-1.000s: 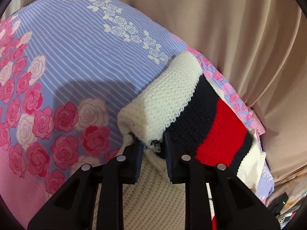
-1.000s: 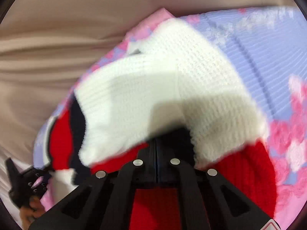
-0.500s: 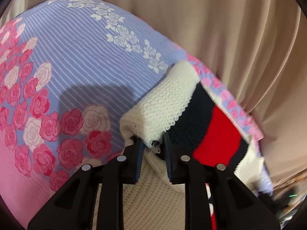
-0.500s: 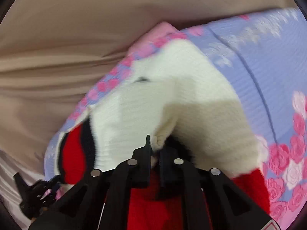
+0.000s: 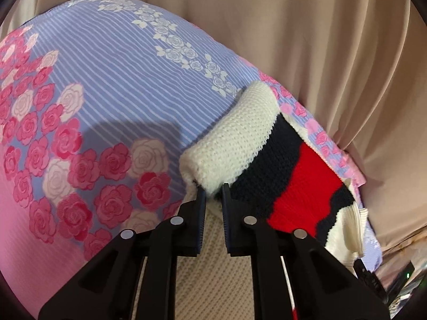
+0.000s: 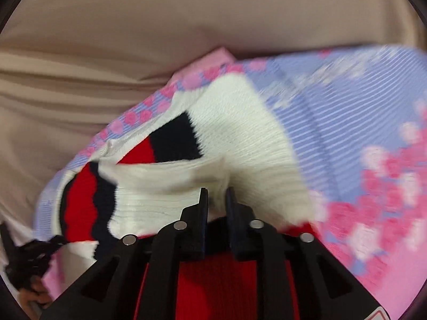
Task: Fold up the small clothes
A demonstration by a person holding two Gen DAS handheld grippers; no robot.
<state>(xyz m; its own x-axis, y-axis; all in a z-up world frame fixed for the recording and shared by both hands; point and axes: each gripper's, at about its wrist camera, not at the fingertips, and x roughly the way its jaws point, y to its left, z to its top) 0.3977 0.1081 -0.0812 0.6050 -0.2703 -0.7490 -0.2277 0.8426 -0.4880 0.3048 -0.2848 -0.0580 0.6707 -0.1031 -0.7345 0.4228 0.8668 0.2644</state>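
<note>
One sweater (image 5: 240, 144) | two hand-held grippers — left (image 5: 212, 194), right (image 6: 216, 196) — both pinching knit

The knitted sweater (image 5: 291, 165) lies on the bedsheet (image 5: 112, 85) at the bed's far edge, with the curtain (image 5: 333, 40) hanging behind. A folded-over sleeve (image 5: 234, 138) rests on the sweater's body, toward the open sheet on the left.
</note>
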